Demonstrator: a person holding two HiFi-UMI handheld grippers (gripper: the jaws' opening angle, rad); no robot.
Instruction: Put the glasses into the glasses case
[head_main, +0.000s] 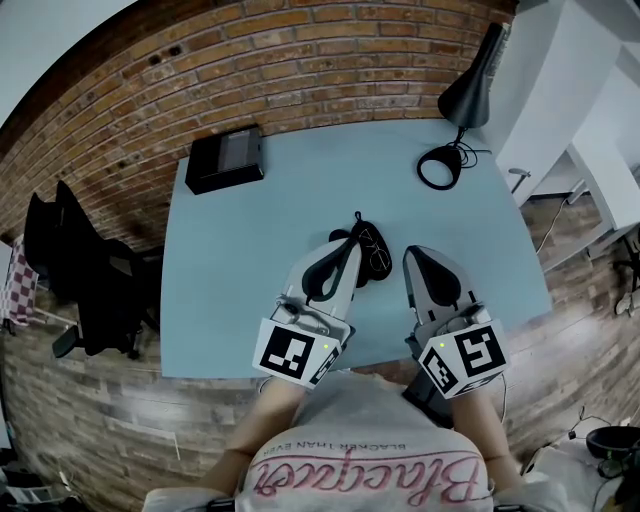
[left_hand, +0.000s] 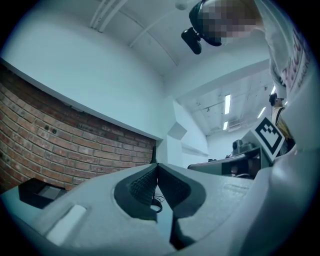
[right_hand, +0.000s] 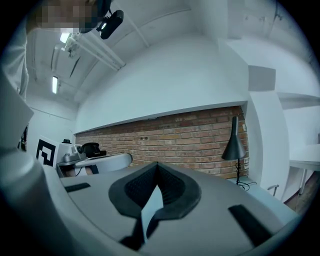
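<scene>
Closest, at the bottom edge of the frame, is the person's pale shirt (head_main: 360, 450) with pink lettering. Just above it, two tongs are held side by side over the near edge of the light blue worktop (head_main: 250, 260), each with its marker cube toward the person. The left tongs (head_main: 349, 248) are pressed together at the tips and hold nothing. The right tongs (head_main: 412, 256) are the same, with tips meeting and nothing between them. The black glasses (head_main: 372, 252) lie on the worktop in the middle of the frame, between the tips of the two tongs. They are partly hidden behind the left one, and I cannot tell if they touch it. A flat black box (head_main: 225, 158) sits at the upper left corner of the worktop, well apart from the glasses; whether it is the case, I cannot tell. A black desk lamp (head_main: 468, 92) stands at the upper right.
</scene>
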